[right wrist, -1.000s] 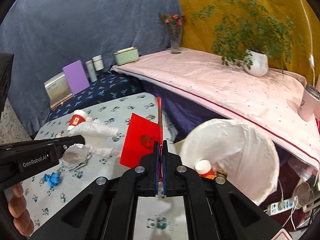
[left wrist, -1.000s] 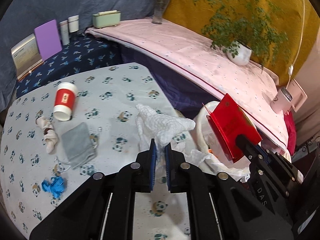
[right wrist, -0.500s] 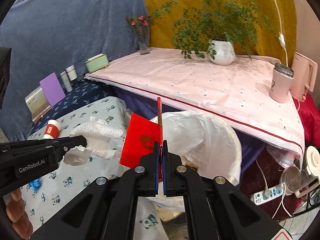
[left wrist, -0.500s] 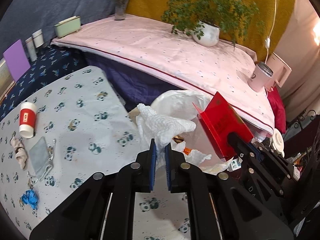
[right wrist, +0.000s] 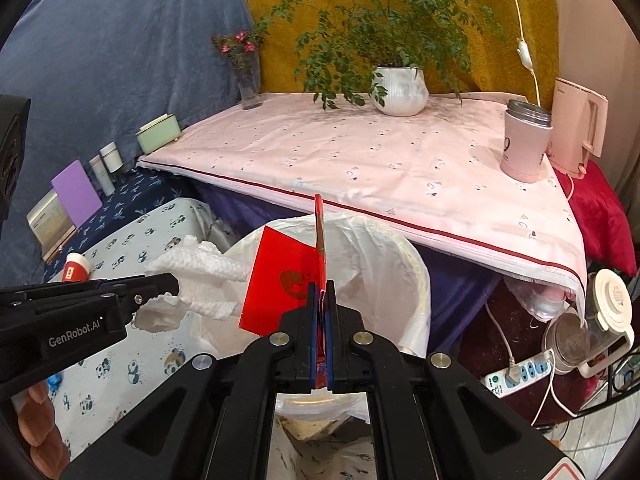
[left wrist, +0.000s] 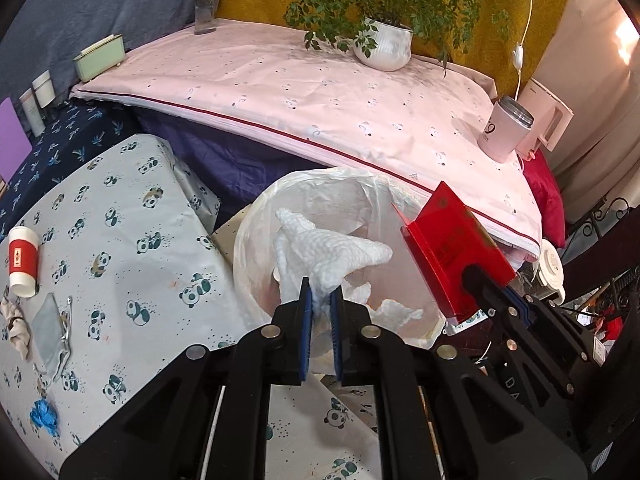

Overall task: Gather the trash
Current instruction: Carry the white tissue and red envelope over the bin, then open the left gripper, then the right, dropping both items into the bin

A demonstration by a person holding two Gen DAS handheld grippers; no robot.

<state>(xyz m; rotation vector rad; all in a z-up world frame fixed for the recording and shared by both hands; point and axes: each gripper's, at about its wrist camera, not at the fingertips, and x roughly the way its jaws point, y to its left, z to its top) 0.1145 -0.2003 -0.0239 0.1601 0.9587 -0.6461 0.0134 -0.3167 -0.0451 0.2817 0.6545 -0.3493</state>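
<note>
both grippers swung off the panda table [left wrist: 120,240] to over the lined bin [left wrist: 256,232]. left gripper [left wrist: 320,300] clamped white foam wrap [left wrist: 320,248], right gripper [right wrist: 319,288] clamped red packet [right wrist: 280,276]; neither dropped yet. cup [left wrist: 22,260], rag [left wrist: 14,320], blue scrap [left wrist: 42,416] left on table.

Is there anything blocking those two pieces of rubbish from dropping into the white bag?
Nothing visible does. The left gripper holds the white tissue wad over the open mouth of the white bin bag, and the right gripper holds the red card above it too.
</note>
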